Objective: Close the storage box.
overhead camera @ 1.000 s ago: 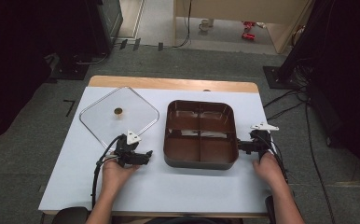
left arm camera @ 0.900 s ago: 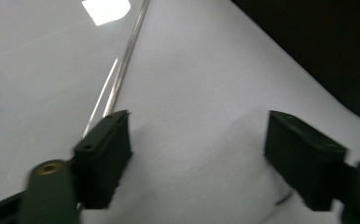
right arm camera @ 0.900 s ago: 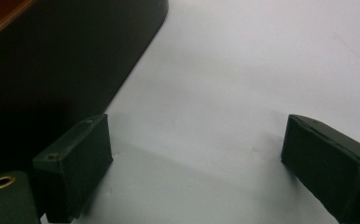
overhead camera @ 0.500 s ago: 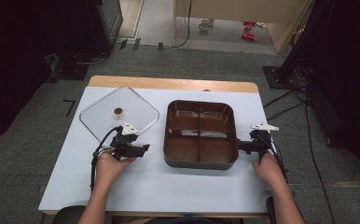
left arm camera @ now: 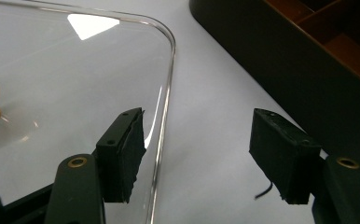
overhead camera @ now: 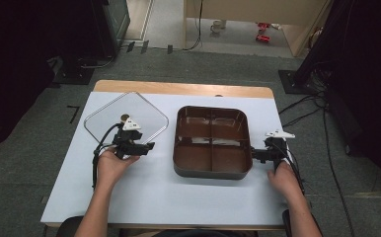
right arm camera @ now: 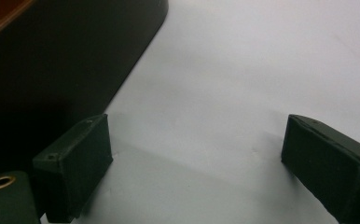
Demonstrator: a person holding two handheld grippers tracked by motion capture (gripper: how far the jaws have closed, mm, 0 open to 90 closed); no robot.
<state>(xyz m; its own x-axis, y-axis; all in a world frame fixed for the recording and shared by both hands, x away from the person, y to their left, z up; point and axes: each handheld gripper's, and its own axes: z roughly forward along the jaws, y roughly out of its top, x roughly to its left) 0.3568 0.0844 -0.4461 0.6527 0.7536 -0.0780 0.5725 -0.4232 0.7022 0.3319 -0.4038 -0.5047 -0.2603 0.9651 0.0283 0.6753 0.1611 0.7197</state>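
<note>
- Moving farther and left since a second ago, the left gripper [overhead camera: 148, 146] now sits at the clear lid's [overhead camera: 104, 118] near edge, jaws wide, empty.
- Right gripper [overhead camera: 255, 155] rests wide open, empty, beside the brown tray's [overhead camera: 213, 173] right wall.

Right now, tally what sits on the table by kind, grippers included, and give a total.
Clear lid: 1
Brown divided tray: 1
Grippers, left gripper and right gripper: 2
Total: 4
</note>
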